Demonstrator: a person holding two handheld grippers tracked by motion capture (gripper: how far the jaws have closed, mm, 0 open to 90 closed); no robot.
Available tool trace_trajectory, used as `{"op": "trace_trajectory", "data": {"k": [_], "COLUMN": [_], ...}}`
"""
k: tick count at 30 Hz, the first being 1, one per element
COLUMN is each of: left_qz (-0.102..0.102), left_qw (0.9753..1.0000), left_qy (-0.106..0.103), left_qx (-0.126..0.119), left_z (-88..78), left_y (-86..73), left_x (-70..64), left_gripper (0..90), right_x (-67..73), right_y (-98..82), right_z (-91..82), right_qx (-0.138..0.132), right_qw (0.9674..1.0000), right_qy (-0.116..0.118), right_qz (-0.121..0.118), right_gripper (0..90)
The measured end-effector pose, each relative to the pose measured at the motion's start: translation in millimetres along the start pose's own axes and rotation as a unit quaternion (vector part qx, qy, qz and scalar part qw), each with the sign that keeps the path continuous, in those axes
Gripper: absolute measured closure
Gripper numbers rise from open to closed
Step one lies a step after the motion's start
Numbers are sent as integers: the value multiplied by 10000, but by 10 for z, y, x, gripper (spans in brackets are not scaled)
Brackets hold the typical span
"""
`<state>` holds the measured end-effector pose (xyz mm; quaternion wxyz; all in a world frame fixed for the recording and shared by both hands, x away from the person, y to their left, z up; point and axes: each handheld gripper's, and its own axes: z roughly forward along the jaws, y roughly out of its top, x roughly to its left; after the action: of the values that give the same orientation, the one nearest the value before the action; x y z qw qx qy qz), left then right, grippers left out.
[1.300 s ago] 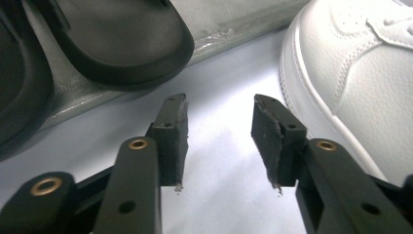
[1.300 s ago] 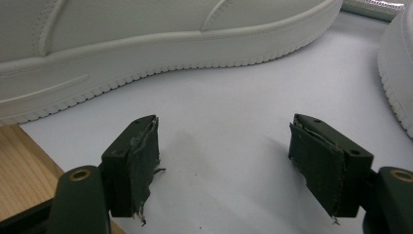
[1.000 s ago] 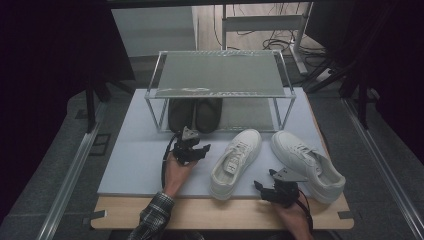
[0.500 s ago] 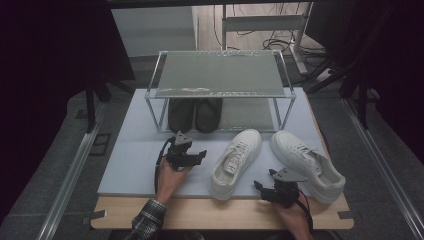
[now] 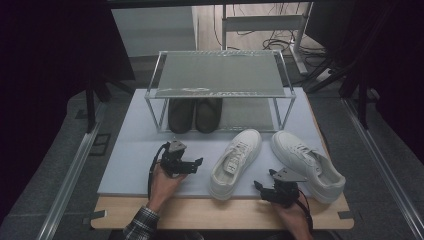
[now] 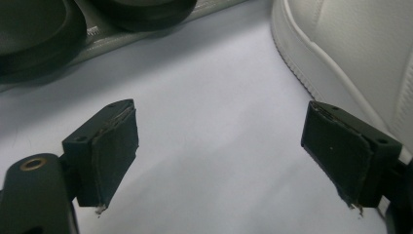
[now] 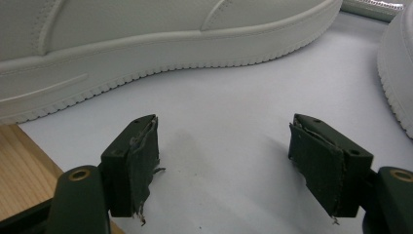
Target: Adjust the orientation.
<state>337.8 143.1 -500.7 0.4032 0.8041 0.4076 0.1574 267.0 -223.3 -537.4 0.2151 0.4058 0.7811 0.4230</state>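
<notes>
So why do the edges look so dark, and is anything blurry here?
High view: the light falls on the mat and white sneakers, the surroundings go black. Left gripper view: the dark shoes at the top are soft, the pads sharp.

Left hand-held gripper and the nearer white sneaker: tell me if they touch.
Apart. In the high view, bare mat separates the left hand-held gripper from the white sneaker; its jaws stand open and empty.

Two white sneakers (image 5: pixel 235 162) (image 5: pixel 307 165) betw. black grippers (image 5: pixel 182 162) (image 5: pixel 274 192); dark shoes (image 5: pixel 195 114) ahead; pale lavender mat (image 5: pixel 130 150), light wood table (image 5: pixel 200 217), plaid sleeve (image 5: pixel 140 229).
</notes>
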Motion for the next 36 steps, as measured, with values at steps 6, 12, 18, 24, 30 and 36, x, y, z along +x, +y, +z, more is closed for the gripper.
{"op": "trace_trajectory", "data": {"k": [6, 12, 18, 24, 30, 36], "left_qz": [-57, -2, 80, 111, 114, 140], "left_qw": [10000, 10000, 9998, 9994, 9990, 9983], "left_qy": [-33, 32, 205, 337, 424, 559], "left_qx": [-57, -35, -25, -11, -1, -15], "left_z": [-102, -187, -261, -305, -355, -422], "left_y": [-91, -192, -302, -452, -558, -664], "left_x": [-10, -25, -39, -50, -56, -78], "left_gripper": [133, 124, 124, 122, 122, 123], "right_x": [0, 1, 1, 3, 3, 4], "right_y": [0, 0, 0, 0, 1, 1], "right_z": [-1, -1, -1, 0, 1, 1], "right_qx": [4, 4, 5, 4, 2, 3], "right_qw": [10000, 10000, 10000, 10000, 10000, 10000], "right_qy": [1, -2, -4, -14, -18, -20], "right_qz": [-2, -3, -3, 3, 5, 7], "right_gripper": [268, 268, 268, 268, 268, 269]}}
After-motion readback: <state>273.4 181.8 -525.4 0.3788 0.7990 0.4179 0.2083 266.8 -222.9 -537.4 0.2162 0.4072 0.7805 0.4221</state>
